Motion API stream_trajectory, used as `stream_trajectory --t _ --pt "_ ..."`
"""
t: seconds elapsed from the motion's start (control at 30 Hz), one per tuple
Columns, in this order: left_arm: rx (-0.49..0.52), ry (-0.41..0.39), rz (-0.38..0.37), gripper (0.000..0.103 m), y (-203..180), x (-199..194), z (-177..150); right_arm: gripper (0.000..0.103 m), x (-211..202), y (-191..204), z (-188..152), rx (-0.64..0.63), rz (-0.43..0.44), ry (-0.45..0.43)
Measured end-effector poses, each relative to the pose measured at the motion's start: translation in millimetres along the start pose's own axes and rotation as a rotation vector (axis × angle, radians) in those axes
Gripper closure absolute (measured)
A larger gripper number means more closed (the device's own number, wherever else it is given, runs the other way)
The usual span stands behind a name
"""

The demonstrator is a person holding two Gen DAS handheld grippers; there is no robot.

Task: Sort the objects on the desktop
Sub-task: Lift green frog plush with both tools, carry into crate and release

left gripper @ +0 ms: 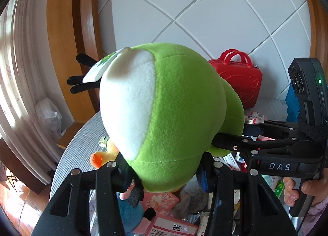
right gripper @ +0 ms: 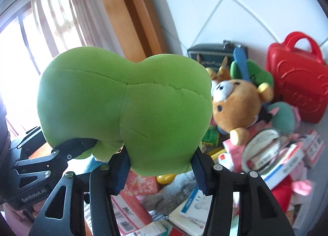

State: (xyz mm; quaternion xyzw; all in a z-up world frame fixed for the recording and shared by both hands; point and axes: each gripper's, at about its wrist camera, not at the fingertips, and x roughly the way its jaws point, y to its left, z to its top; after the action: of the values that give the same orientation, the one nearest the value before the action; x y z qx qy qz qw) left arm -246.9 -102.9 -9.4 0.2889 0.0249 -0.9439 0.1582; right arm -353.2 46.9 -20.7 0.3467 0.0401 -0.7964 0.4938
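A big green plush toy [left gripper: 176,113] with a white patch and black tufts is held up above the cluttered table. My left gripper [left gripper: 164,172] is shut on its lower part. My right gripper [right gripper: 160,164] is shut on the same green plush [right gripper: 127,100] from the other side. The right gripper also shows in the left wrist view [left gripper: 235,143], reaching in from the right and pinching the plush. The left gripper shows in the right wrist view [right gripper: 67,152] at the lower left, clamped on a green limb.
A red toy suitcase [left gripper: 239,80] stands against the tiled wall; it also shows in the right wrist view [right gripper: 297,84]. A brown bear plush [right gripper: 237,102], a duck plush [left gripper: 104,154], medicine boxes [right gripper: 280,162] and pink packets [left gripper: 160,201] cover the table. Curtains and a wooden frame stand left.
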Motion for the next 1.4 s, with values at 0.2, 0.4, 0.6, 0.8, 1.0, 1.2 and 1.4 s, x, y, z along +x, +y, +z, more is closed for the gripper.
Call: stream_trajectory --t 0.2,0.4,0.6,0.8,1.0,1.2,1.4 --pt "0.064 -0.088 -0.087 0.055 -26.7 -39.6 19.1 0.050 -75.0 7.4 -2.5 0.012 -0.100 -0.100" --pt "0.131 -0.182 -0.200 0.055 -67.5 -80.8 35.9 0.050 -155.7 10.2 -12.0 0.035 -0.221 -0.196" --pt "0.192 -0.268 -0.334 0.055 -126.7 -122.3 53.1 0.050 -247.7 1.3 -22.9 0.067 -0.370 -0.286" --pt "0.240 -0.324 -0.465 0.055 -208.4 -158.5 63.3 0.050 -341.2 -23.2 -47.8 0.102 -0.500 -0.345" --pt "0.248 -0.343 -0.549 0.055 -322.3 -184.8 63.6 0.050 -438.4 -80.7 -82.7 0.118 -0.589 -0.355" --pt "0.222 -0.257 -0.589 0.054 -461.7 -188.5 62.9 0.050 -515.1 -163.5 -109.0 0.120 -0.641 -0.285" --pt "0.264 -0.070 -0.586 0.054 -590.8 -143.7 83.5 0.050 -562.9 -266.9 -123.1 0.226 -0.625 -0.192"
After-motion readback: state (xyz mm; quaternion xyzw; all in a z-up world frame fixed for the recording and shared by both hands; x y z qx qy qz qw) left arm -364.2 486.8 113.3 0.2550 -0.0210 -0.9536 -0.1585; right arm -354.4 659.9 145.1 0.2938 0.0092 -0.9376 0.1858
